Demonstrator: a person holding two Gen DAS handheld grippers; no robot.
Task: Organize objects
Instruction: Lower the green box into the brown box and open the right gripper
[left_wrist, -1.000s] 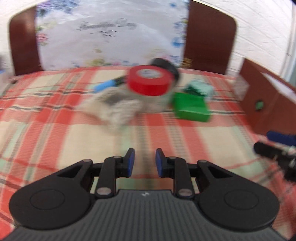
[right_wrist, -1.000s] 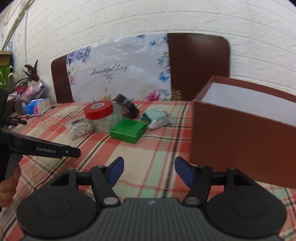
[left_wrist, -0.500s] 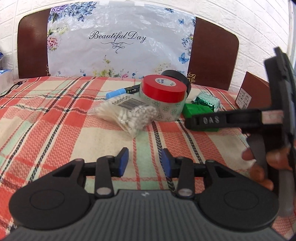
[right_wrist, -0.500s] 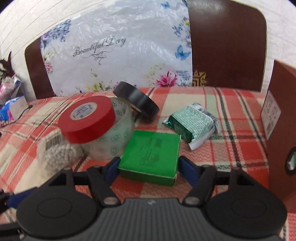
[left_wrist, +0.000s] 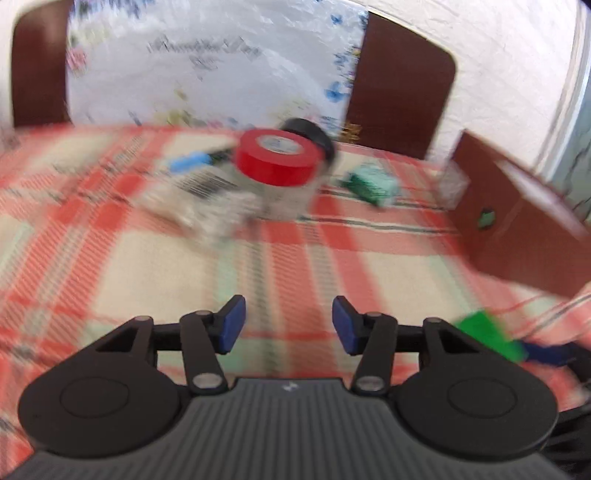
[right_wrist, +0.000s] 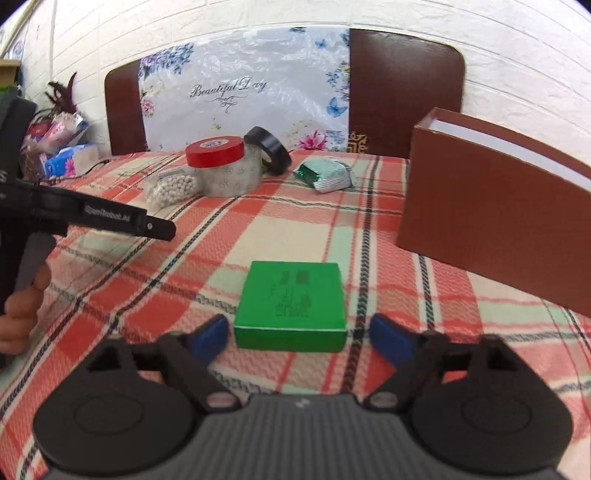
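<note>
Right gripper (right_wrist: 295, 334) jaws are opening, green box (right_wrist: 291, 304) sitting loose between them on the cloth (right_wrist: 280, 221); left gripper (left_wrist: 286, 321) opening too, nothing inside.

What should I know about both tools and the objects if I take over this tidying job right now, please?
Right tool: jaws opening, pads clear of the green box, which lies flat on the tablecloth between them, beside the brown box.
Left tool: jaws opening, nothing between them.
At the far end sits a cluster: red tape on a clear tape roll, black tape leaning behind, bead bag, green foil packet.
Done: the green box stands apart from the cluster.
Left: I cannot see into the brown box; every visible item is outside it.
</note>
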